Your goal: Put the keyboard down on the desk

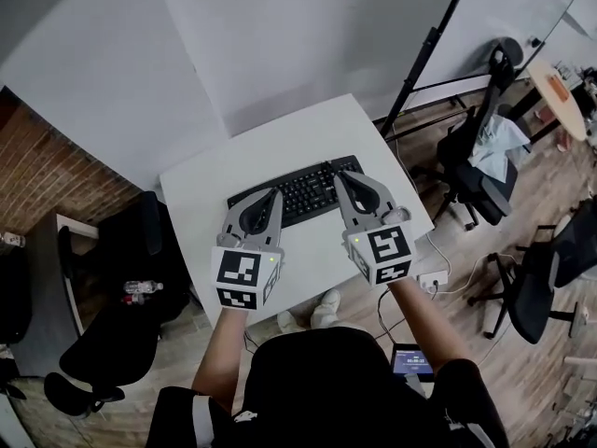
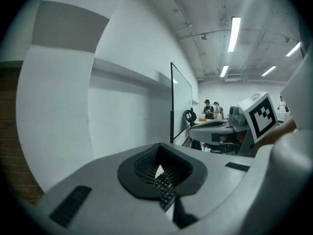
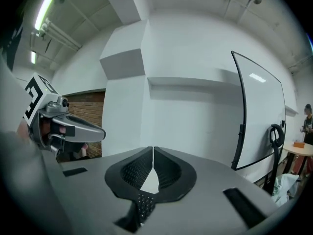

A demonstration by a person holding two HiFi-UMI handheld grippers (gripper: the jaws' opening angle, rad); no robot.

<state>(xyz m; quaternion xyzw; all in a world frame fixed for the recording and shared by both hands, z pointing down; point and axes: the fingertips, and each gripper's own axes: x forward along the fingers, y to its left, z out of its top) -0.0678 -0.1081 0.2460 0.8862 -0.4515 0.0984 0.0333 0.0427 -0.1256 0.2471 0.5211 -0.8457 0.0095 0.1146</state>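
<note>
A black keyboard (image 1: 303,191) lies flat on the small white desk (image 1: 270,143), slanting up to the right. My left gripper (image 1: 273,195) hangs over the keyboard's left end, its tips together. Over the right end is my right gripper (image 1: 346,177), also shut. In the left gripper view the jaws (image 2: 159,147) meet at the tip, and a strip of keys (image 2: 165,190) shows through the gap behind them. The right gripper view has the same picture: tips (image 3: 153,152) closed, keys (image 3: 145,202) below. Neither pair of pads visibly presses on the keyboard.
The desk stands against a white wall. Black office chairs (image 1: 480,171) and a whiteboard stand (image 1: 420,63) are to the right. Another dark chair (image 1: 121,325) sits to the left by a brick wall. Cables and a power strip (image 1: 431,280) lie on the floor by the desk.
</note>
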